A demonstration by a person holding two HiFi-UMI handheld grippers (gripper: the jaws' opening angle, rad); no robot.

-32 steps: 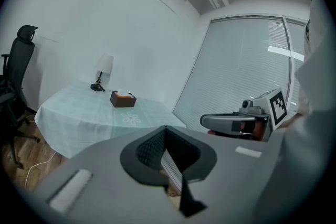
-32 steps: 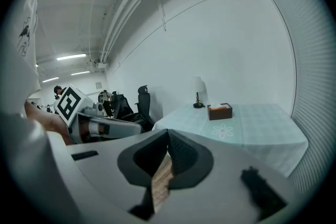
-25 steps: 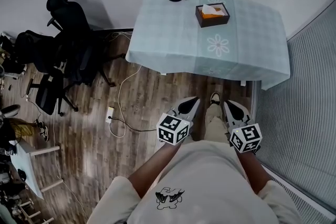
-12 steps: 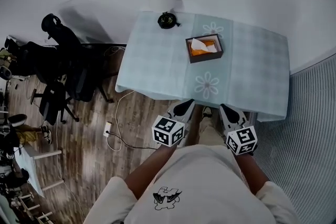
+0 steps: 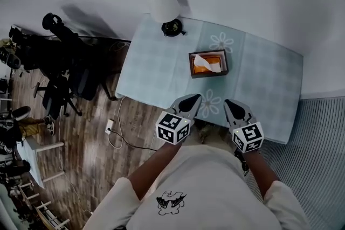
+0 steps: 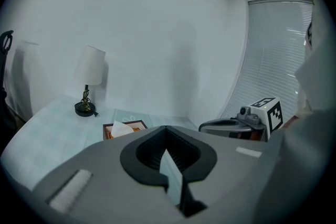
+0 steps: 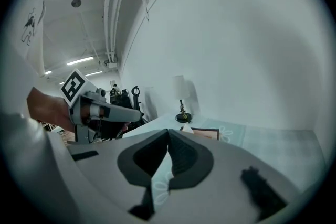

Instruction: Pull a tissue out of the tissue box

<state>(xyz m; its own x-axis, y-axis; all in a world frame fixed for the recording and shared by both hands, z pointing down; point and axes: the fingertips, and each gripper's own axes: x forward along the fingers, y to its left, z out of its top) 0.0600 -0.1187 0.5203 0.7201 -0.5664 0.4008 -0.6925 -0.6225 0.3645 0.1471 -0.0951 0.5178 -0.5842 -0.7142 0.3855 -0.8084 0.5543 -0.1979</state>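
A dark brown tissue box (image 5: pixel 207 63) with an orange inside stands near the middle of the table (image 5: pixel 264 78), which wears a pale blue checked cloth. A white tissue (image 5: pixel 200 61) sticks up from its opening. The box also shows in the left gripper view (image 6: pixel 124 129) and the right gripper view (image 7: pixel 202 134), well ahead of both jaws. My left gripper (image 5: pixel 194 98) and right gripper (image 5: pixel 229 103) hover side by side over the table's near edge, short of the box. Both are shut with nothing between their jaws, which meet at the tips (image 6: pixel 166 127) (image 7: pixel 168 130).
A white-shaded lamp (image 5: pixel 163 4) on a black base stands at the table's far left corner. Black office chairs (image 5: pixel 64 78) and a floor cable with a socket (image 5: pixel 109 126) lie left of the table. A ribbed grey blind (image 5: pixel 318 137) runs along the right.
The person has walked up to the table. Both shut grippers moved forward from above the wooden floor to above the table's near edge, and the tissue box now lies much closer.
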